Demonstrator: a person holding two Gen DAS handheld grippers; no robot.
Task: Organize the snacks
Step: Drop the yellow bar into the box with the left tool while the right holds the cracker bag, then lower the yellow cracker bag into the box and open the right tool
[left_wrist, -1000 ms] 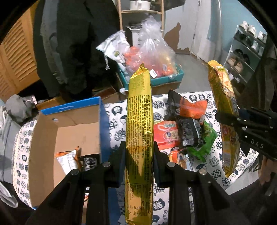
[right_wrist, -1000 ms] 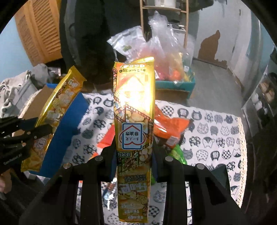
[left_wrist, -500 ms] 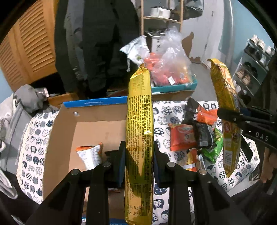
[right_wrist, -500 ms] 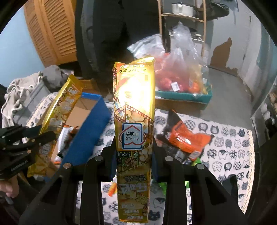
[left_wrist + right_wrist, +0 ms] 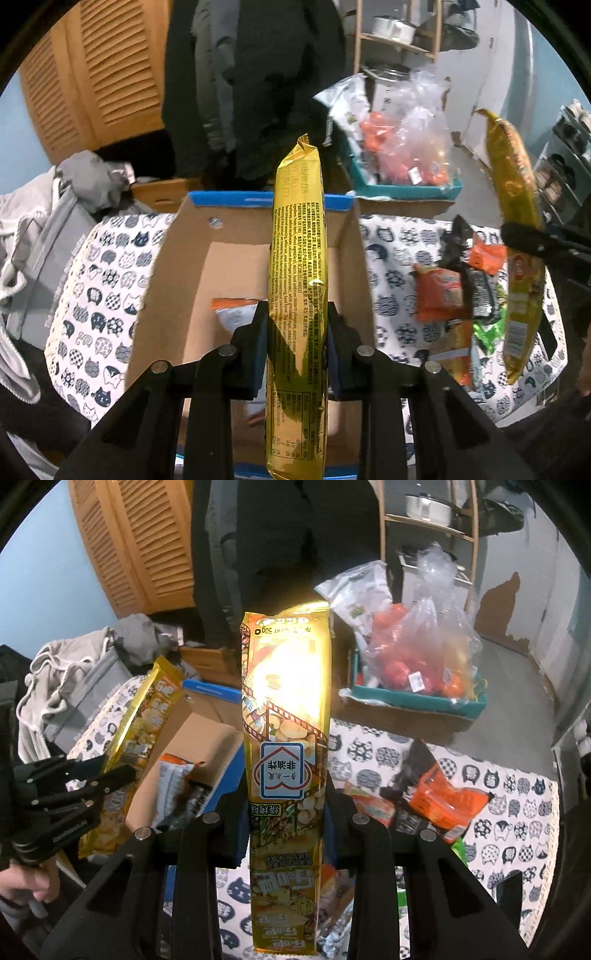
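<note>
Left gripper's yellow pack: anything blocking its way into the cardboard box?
Nothing visible. The left gripper holds the yellow pack upright over the open cardboard box. Inside, only an orange-and-white packet shows, lying left of the pack; the floor under the pack is hidden.

A gold-yellow snack packet [image 5: 298, 295] with black print is noted at frame centre; the cardboard box [image 5: 177, 266] is brown, blue-rimmed; the tablecloth [image 5: 92, 295] is white with cat faces.

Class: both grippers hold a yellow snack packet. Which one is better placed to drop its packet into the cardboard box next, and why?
Left. The left gripper holds its yellow packet directly above the cardboard box, while the right gripper holds its packet over the tablecloth beside the box.
</note>
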